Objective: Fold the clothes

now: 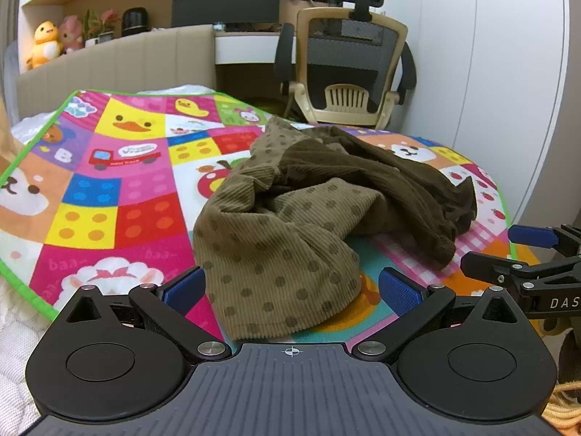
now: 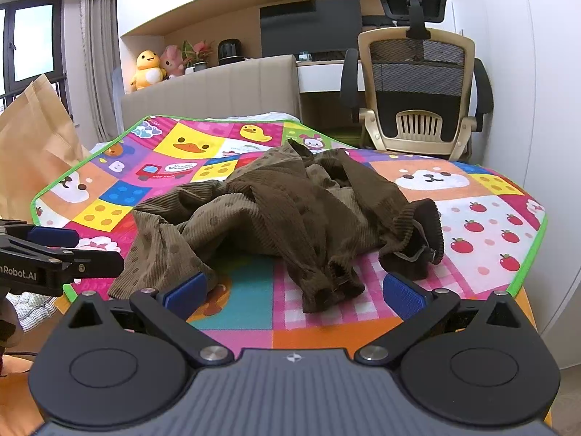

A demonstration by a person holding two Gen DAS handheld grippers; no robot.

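Corduroy in two browns, one half dotted, lies crumpled in a heap: the garment sits on the colourful play mat spread over the bed, toward its near edge, and nothing of it has been flattened or folded yet. Both grippers hang just short of that edge with nothing between their blue pads: the left gripper stands wide, straddling the dotted hem, and the right gripper is equally wide in front of a dangling dark end. Several things could go wrong, as I judge it. Layers are so bunched that a pinch may catch two thicknesses at once, so the piece would lift as a lump instead of opening. A cuffed dark end lies near the mat's right border and could slide off if dragged. A pull on the cloth might also shift the mat itself, since it looks loosely laid. Readable writing: "DAS" on the neighbouring tool in the left view, "nRobot.AI" in the right view, "baa" and a "B" on the mat; the truck's lettering is too small to read.
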